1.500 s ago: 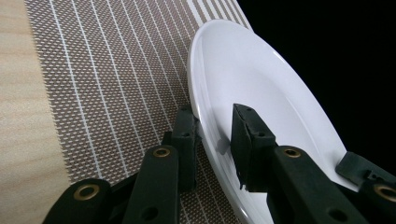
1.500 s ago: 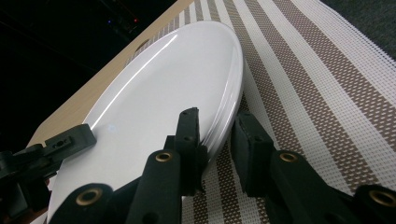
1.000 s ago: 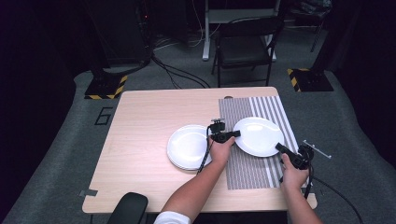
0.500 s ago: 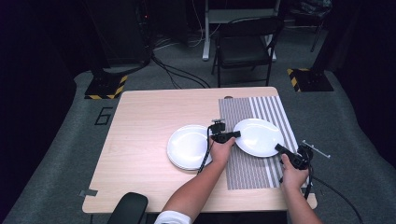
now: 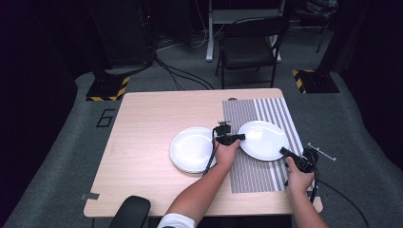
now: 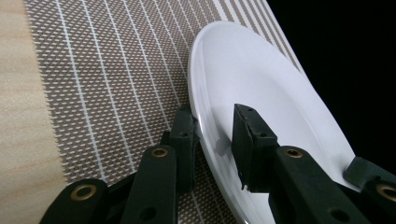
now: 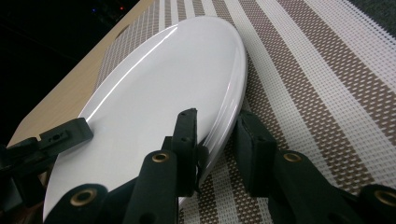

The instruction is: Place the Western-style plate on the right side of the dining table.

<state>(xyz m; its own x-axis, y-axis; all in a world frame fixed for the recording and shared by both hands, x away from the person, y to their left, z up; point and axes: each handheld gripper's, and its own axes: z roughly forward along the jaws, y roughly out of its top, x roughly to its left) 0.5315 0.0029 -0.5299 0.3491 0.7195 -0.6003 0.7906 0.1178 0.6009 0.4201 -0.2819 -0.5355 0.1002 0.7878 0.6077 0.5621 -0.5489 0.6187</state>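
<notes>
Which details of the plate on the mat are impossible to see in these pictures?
- Underside of the plate: hidden by its own body, all views.
- Near rim: covered by the left claw, left gripper view.
- Striped mat under it: hidden by the plate, high view.
- Plate's near part: cut off, right gripper view.

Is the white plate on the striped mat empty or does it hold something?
Empty: the plate shows a bare white surface, with only each claw at its rim.

The right gripper [image 7: 215, 140] has its black jaws set either side of the white plate's [image 7: 159, 98] rim, above the striped mat [image 7: 327, 79]; the left gripper [image 7: 42, 144] holds the far edge.
</notes>
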